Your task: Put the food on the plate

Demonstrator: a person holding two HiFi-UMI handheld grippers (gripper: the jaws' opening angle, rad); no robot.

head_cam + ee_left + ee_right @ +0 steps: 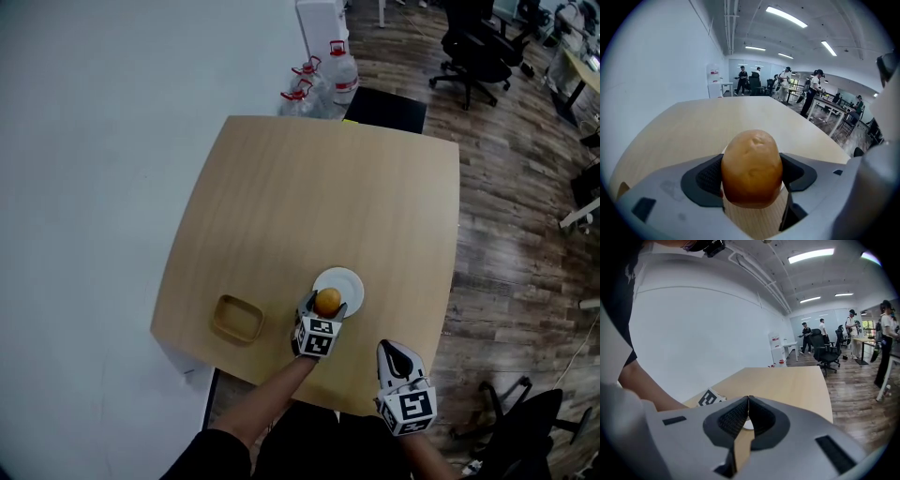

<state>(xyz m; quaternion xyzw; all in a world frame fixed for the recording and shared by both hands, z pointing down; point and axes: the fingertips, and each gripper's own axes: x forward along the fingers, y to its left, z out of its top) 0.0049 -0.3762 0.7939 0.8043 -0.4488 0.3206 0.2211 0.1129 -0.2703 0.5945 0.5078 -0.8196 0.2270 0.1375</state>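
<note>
The left gripper [322, 309] pinches a rounded brown food piece [752, 168] between its pads, at the near rim of the white plate [349, 281] on the wooden surface [309, 197]. At the plate's 5 o'clock, the right gripper [392, 352] is pressed together with nothing in it. A tan tray [237, 319] lies at the plate's 8 o'clock.

Open-plan office. Past the far edge of the tabletop [309, 187]: black swivel chairs [473, 47], and water jugs [342, 75] beside a white dispenser [322, 23]. Wood-plank floor [516, 234] to the right of the tabletop. Strip lights [786, 16] on the ceiling above it. Further back, white desks [829, 108] with people [814, 89] standing around them.
</note>
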